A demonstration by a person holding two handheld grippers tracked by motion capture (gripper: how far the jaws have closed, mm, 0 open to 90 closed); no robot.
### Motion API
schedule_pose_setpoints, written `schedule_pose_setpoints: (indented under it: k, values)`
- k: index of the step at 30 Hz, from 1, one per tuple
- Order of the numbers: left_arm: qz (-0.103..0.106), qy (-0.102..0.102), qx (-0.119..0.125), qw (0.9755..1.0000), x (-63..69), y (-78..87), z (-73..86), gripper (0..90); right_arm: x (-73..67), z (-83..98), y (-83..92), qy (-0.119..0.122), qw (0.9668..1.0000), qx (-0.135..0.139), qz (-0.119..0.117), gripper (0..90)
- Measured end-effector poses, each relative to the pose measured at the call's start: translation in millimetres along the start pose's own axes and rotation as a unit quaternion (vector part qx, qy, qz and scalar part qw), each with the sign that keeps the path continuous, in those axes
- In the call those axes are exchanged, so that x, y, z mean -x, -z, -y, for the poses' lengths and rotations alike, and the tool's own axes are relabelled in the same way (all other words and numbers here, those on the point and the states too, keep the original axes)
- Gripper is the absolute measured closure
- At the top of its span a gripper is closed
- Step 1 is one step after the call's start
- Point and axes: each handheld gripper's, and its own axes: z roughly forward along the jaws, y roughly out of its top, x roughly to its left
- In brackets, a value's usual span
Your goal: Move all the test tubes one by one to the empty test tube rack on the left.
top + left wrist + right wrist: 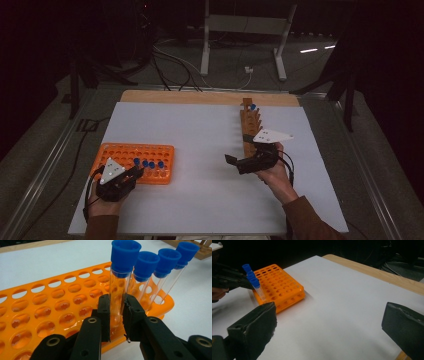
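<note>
Clamping left gripper [116, 315] on a capped tube [119, 290] (base hidden in orange rack [37, 312]), right gripper [329, 325] jaws apart

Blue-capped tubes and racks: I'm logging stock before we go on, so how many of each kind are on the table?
Blue-capped tubes in the orange rack: 4, the nearest one between the left gripper jaws
Blue-capped tubes in the wooden rack: 1
Racks: 2
Total: 7
</note>
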Motion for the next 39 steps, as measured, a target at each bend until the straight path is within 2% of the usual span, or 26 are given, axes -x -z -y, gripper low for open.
schedule_pose_setpoints:
  k: [4,7,11,16,19,26,31,35,39]
  values:
    - [-0.001,-0.002,-0.024,0.9997,0.1,-4.9,1.9,78.3,-0.5,0.8,-1.3,0.000,1.0000,0.000,-0.001,0.0]
    - [0.001,0.002,-0.021,0.9998,-0.4,-4.7,1.9,77.5,-0.8,0.4,-1.1,0.001,1.0000,0.001,-0.001,0.0]
    - [0.008,0.005,-0.001,1.0000,0.1,-0.6,-0.1,75.6,0.6,0.7,-0.5,0.000,1.0000,0.001,0.000,0.0]
    - [0.007,0.008,0.027,0.9996,0.5,5.8,-4.1,73.9,1.2,0.9,-0.5,-0.001,1.0000,0.000,0.001,0.0]
    - [0.004,0.007,0.030,0.9995,0.4,6.7,-4.6,75.1,1.2,0.9,-1.1,-0.001,1.0000,0.000,0.002,0.0]
    - [-0.001,0.013,0.003,0.9999,-2.1,2.0,-1.9,77.9,2.9,-0.8,-0.8,0.002,0.9999,0.001,0.011,0.0]
    - [0.000,0.019,-0.001,0.9998,-2.1,0.9,-1.2,77.7,5.3,-3.5,0.3,0.003,0.9998,0.004,0.019,0.0]
    - [0.015,0.026,0.015,0.9994,-2.2,3.3,-0.8,71.7,8.3,-6.7,1.5,0.004,0.9996,0.007,0.027,0.0]
    - [0.027,0.041,0.051,0.9975,-5.4,11.2,-2.5,62.6,12.8,-9.5,3.5,0.005,0.9992,0.010,0.038,0.0]
